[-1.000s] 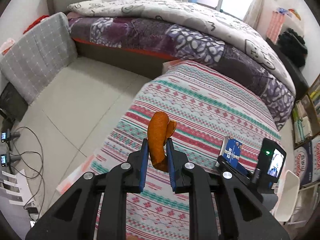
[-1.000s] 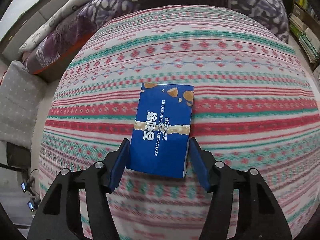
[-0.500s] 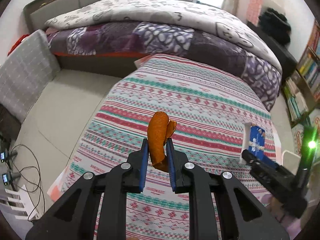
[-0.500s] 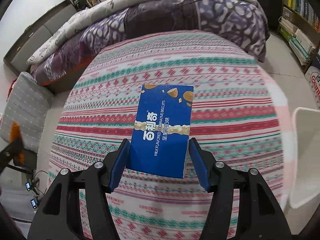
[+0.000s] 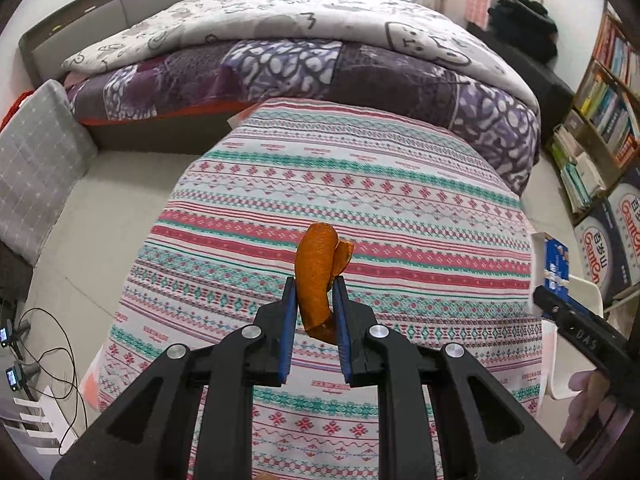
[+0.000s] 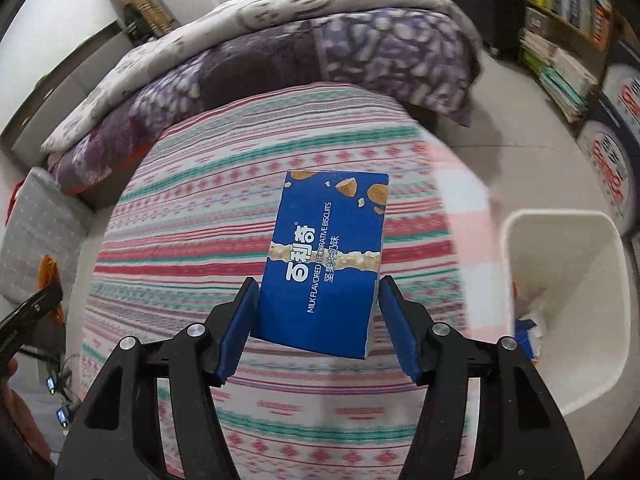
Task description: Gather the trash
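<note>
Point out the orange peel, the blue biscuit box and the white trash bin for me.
orange peel (image 5: pixel 316 276): left wrist view, middle of the peel, above the pads.
blue biscuit box (image 6: pixel 328 256): right wrist view, centre of the printed face.
white trash bin (image 6: pixel 560 264): right wrist view, bare inner wall.

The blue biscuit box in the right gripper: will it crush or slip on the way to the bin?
The blue biscuit box looks like thin cardboard with flat, crisp faces, so probably stiff enough but dentable under a hard squeeze. The right gripper pinches only its lower end, so it may pivot. Being trash, it is likely empty and light. The white bin is close.
</note>
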A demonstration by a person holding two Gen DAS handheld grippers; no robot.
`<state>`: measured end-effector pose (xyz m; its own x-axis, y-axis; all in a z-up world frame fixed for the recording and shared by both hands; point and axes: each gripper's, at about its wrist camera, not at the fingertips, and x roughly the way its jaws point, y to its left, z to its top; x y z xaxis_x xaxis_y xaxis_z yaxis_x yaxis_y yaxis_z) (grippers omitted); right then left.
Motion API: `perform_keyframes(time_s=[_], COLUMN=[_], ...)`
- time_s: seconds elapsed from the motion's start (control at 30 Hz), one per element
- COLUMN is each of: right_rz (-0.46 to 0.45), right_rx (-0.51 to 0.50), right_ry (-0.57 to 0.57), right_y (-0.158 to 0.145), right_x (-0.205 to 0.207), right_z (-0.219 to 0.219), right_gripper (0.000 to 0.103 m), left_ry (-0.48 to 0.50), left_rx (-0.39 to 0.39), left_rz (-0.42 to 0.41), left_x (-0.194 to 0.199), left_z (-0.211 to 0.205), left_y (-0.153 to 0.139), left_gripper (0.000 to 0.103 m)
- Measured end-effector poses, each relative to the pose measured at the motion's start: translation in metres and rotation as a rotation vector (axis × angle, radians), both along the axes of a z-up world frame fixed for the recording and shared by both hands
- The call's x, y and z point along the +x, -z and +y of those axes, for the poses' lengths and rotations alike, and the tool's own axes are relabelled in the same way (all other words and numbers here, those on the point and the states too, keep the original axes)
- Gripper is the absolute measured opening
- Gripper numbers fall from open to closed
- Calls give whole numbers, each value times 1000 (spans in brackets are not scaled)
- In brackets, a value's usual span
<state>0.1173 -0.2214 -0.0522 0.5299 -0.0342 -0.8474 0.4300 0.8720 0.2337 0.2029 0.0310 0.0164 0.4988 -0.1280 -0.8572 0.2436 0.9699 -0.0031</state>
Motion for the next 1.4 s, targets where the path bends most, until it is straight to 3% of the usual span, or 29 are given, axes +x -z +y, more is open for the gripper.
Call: perform_keyframes(time_s=[0.2,0.67,0.8,0.87,0.97,1.1,1.27,1.3,1.4], right_rz=[18,-6,-12,-22,-39,-83,-138,-154,-205], right_rx=[81,106,81,86,134,215,214,207,186], right_ry=[120,357,411,445,514,597,615,613,611], right_y=[14,-3,-9,-11,-12,-12,-23,-26,-39], right_x=[-21,-82,-102,-113,-131,-152,-161,-162,-165], right_z=[-52,-152,-176,-187,-205,-227,-229,-228,-223], right_gripper=[59,62,69,81,89,89,89,89,89], left_ry=[46,242,315,350,389,454,533,562,563], left_rx=[23,-46,-57,-80,-133,-202,-312,-336,-415], left_rz=[-2,14,38,58,98,161,250,276,289], left_x=[-7,-43,-58,-66,-74,-89,-107,-110,-111], left_z=[-32,-147,-185,-206,-227,-260,-294,-301,-303], left_y=[9,16,25,29,33,41,50,52,48], left_gripper=[18,18,18,18,18,18,19,22,57])
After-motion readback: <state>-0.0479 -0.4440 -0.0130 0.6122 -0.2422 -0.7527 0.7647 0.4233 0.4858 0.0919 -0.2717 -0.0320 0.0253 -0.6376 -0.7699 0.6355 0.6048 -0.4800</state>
